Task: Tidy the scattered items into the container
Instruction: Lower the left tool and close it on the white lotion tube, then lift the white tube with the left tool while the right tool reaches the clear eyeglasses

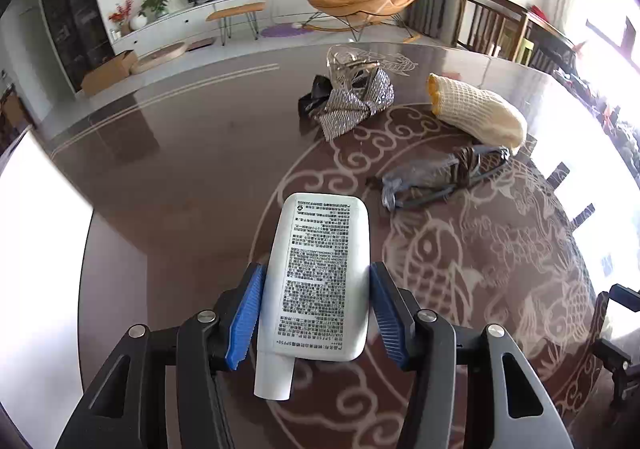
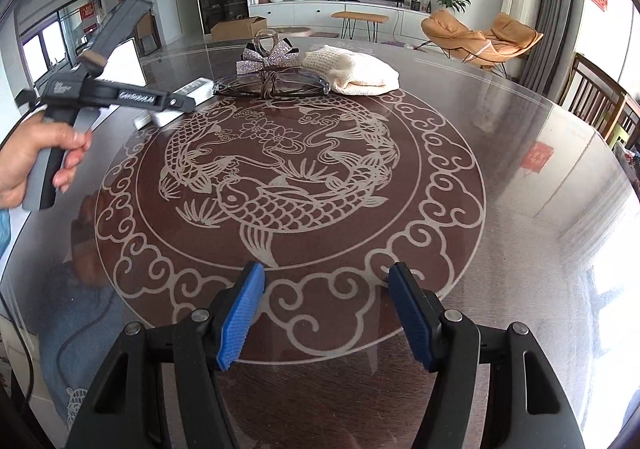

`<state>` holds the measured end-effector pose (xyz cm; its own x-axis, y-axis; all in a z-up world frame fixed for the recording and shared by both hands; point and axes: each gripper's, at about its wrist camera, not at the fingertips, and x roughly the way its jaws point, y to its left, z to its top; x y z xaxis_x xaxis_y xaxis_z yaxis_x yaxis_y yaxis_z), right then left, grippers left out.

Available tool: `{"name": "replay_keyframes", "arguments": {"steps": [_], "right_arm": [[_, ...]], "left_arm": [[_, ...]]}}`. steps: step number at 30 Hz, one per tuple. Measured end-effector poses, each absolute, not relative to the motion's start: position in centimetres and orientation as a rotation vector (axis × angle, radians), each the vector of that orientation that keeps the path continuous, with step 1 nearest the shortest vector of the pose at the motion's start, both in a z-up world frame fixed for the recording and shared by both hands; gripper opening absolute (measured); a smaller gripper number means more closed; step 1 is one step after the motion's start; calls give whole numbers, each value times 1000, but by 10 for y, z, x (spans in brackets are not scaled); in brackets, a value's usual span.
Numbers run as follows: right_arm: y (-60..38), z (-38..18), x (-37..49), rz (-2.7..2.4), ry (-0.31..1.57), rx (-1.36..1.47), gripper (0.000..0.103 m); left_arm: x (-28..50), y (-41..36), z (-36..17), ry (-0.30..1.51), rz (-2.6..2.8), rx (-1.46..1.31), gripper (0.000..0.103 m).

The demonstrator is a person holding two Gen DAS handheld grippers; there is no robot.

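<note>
Left tongs (image 1: 318, 281) pinch a white tube (image 1: 318, 273) between the blue pads (image 1: 246, 319), cap end toward the camera, over the round counter (image 1: 192, 169). Right tongs (image 2: 326, 313) spread, nothing between them. Beyond the tube on the counter: glasses (image 1: 436, 179), knitted pouch (image 1: 480, 113), sequined bow clip (image 1: 352, 103), grouped near each other.
</note>
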<state>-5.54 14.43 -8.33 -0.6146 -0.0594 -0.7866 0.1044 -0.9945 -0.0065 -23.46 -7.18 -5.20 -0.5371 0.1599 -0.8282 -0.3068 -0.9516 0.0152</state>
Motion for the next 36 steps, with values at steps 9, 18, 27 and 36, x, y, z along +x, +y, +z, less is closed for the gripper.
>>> {"name": "replay_keyframes", "arguments": {"steps": [9,18,27,36], "right_arm": [[133,-80,-92,-2596,64,1275,67],[72,-25,-255,-2412,253,1188,67],[62,-83,-284,-2204,417,1362,65],[65,-85,-192,-2232,415,1362,63]], "left_arm": [[-142,-102,-60,112,2697,-1298,53],[-152,-101,-56,94,2696,-1304,53],[-153,-101,-57,93,2695,-1306,53],[-155,-99,-57,93,2697,-1305,53]]}}
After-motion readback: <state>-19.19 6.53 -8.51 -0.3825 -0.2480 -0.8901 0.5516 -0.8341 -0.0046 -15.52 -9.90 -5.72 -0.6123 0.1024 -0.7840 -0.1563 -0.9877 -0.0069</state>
